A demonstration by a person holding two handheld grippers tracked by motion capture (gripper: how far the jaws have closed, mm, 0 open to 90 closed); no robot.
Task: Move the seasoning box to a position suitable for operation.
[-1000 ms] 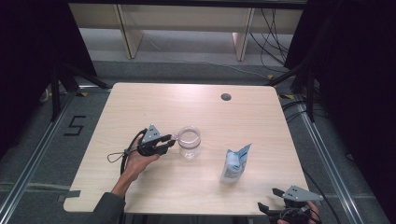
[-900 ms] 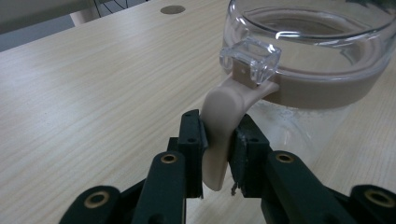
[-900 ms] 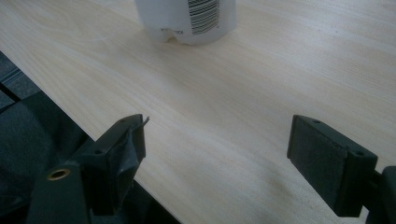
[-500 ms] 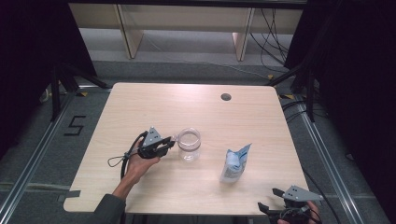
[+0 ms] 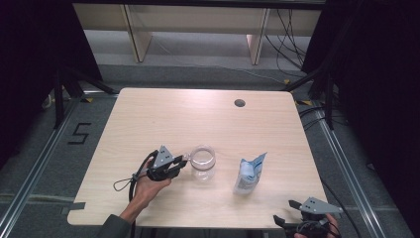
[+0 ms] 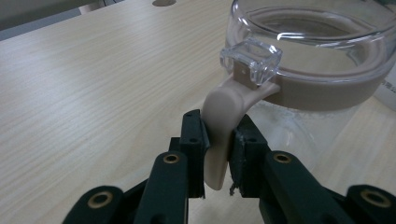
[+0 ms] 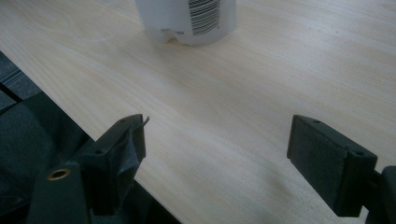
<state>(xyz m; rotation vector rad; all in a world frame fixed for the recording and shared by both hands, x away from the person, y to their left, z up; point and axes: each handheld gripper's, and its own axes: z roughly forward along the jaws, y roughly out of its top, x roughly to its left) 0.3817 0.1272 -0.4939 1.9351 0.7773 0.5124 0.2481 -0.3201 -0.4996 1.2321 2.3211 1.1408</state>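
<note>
Glass jar (image 5: 202,162) mid-table (image 5: 148,114), left gripper (image 5: 174,165) clamps handle (image 6: 219,121).

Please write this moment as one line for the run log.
left gripper: shut on jug handle | right gripper: open, table edge | jug: upright | pouch: untouched

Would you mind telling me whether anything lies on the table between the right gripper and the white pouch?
Nothing visible does. In the right gripper view, bare table runs from the open right gripper up to the pouch. The jug stands off to the pouch's left, held at its handle by the left gripper.
</note>
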